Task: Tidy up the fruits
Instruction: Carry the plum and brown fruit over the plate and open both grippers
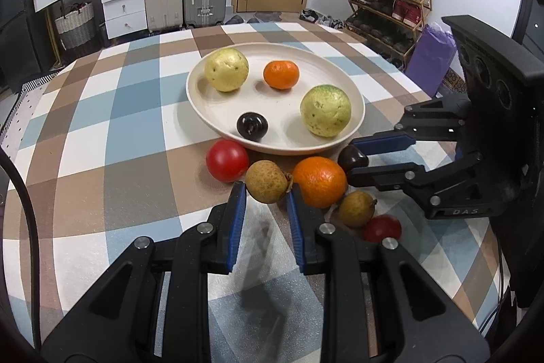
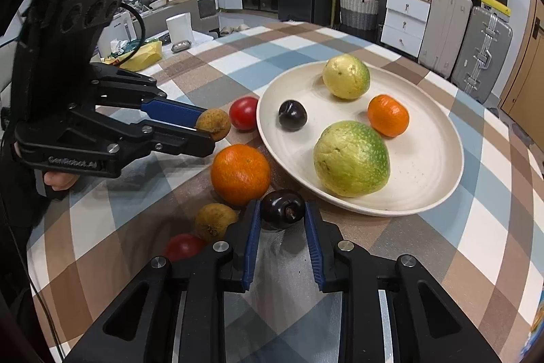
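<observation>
The left gripper [image 1: 266, 193] has its jaws clenched on a brown longan [image 1: 267, 181] that sits on the checked tabletop [image 1: 102, 138], just near of the plate [image 1: 204, 111]. The right gripper [image 2: 283, 210] grasps a dark plum [image 2: 283, 209] beside a large orange [image 2: 240, 174]. On the plate lie two guavas [image 2: 352, 158], a small orange [image 2: 388, 115] and another plum [image 2: 292, 115].

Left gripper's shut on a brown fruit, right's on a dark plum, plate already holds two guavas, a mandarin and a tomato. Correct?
Not quite: the fourth fruit on the plate is a dark plum, not a tomato. The right wrist view shows both tomatoes on the tablecloth. The rest holds.
</observation>
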A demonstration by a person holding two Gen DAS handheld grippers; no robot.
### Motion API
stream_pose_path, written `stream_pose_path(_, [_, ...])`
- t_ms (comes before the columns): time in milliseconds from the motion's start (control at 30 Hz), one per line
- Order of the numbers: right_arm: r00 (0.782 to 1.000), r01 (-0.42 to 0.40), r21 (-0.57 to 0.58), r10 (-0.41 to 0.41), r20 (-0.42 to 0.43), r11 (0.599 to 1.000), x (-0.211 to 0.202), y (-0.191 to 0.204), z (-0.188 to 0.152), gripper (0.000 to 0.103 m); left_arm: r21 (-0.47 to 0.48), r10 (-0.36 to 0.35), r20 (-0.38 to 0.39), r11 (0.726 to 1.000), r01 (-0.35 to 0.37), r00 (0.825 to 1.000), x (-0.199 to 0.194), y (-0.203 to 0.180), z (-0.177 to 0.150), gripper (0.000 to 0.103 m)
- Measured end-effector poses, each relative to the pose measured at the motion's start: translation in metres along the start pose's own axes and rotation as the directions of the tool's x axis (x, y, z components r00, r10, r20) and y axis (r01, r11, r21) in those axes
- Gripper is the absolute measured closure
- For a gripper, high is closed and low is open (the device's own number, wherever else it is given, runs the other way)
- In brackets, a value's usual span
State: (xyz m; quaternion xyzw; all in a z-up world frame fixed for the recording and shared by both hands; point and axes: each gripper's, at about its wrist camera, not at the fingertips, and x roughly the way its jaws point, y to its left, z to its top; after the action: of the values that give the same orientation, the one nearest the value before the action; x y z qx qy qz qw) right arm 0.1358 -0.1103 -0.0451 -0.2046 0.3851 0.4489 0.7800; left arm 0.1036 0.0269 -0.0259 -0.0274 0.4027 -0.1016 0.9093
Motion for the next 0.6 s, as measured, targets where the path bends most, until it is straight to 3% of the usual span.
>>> stream_pose_path(267, [0.992,-0.004,0.045,-0.002,0.127,0.999,-0.03,-0.007,0.006,0.077,-0.033,0.009,0.099,0.999,-0.006,0.995,-0.015,0.001,0.006,0.081])
stream_pose_path(600, [0.972,0.076,0.197,-0.116,0.204,0.978,-0.046,-0.037,0.008,0.077,-0.052,0.026,0.158,0.999,-0.018,0.987,-0.015,-0.006,0.018,0.081])
